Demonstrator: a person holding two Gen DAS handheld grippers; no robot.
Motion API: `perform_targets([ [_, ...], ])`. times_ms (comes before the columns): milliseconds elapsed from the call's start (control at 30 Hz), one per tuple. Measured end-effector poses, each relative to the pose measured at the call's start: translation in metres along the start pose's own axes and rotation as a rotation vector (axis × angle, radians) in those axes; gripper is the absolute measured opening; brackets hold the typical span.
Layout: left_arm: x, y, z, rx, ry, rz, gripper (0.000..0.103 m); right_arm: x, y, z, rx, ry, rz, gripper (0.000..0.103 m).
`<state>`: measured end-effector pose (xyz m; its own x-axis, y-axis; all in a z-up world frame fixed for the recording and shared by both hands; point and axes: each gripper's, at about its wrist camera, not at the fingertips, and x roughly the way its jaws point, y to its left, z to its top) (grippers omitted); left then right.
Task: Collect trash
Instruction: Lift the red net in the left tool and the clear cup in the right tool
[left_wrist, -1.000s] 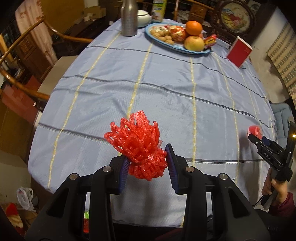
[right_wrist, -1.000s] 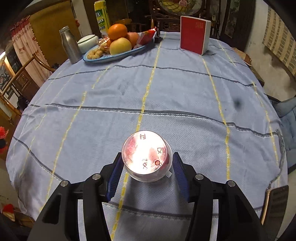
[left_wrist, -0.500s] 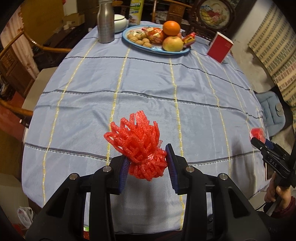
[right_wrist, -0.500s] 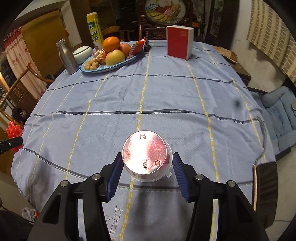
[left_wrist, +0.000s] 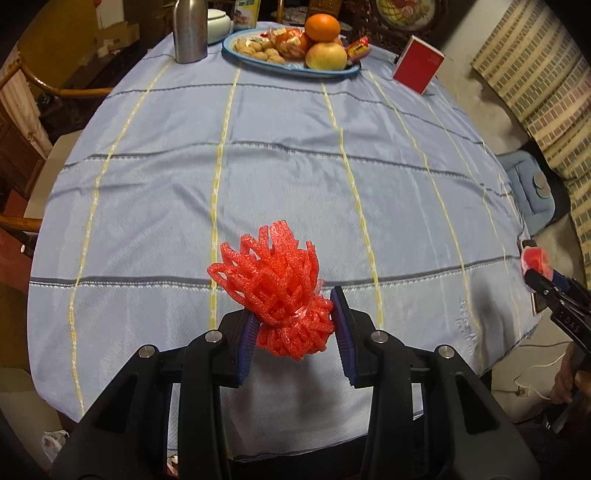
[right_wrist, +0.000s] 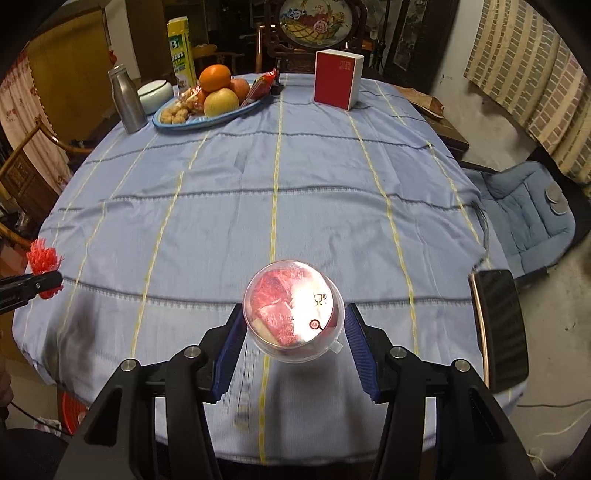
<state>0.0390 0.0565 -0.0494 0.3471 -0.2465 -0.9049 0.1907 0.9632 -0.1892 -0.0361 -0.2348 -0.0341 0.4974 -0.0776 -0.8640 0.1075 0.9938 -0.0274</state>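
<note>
Left wrist view: our left tool grips red foam netting; our right tool clamps a clear plastic cup. Both lifted above the desk; next, a bin.

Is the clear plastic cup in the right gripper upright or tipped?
Tipped. The clear plastic cup lies sideways in the right gripper, its flat base facing the camera.

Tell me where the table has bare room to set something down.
Most of the tablecloth is bare: the whole middle and near part, from the fruit plate and red box forward to the near edge. Crowding is only along the far edge, where flask, white bowl, plate and box stand. A phone lies at the near right edge.
</note>
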Motion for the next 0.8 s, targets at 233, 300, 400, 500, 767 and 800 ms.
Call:
perform_targets([
  [233,-0.014,-0.002,-0.004,-0.083,-0.048,0.039,0.040,0.007,-0.011,0.016,-0.035,-0.033,0.060,0.054],
  [300,-0.021,-0.005,-0.004,-0.123,-0.074,0.056,0.040,0.008,-0.012,0.029,-0.070,-0.060,0.086,0.054],
  [400,-0.032,-0.011,-0.004,-0.172,-0.112,0.094,0.040,0.015,-0.013,0.047,-0.119,-0.075,0.137,0.054],
  [500,-0.039,-0.015,-0.009,-0.228,-0.132,0.124,0.040,0.025,-0.012,0.058,-0.175,-0.067,0.182,0.054],
  [767,-0.041,-0.029,-0.028,-0.350,-0.121,0.183,0.040,0.048,-0.014,0.070,-0.278,-0.036,0.277,0.054],
  [800,-0.042,-0.031,-0.030,-0.362,-0.119,0.192,0.040,0.050,-0.014,0.070,-0.285,-0.032,0.289,0.054],
])
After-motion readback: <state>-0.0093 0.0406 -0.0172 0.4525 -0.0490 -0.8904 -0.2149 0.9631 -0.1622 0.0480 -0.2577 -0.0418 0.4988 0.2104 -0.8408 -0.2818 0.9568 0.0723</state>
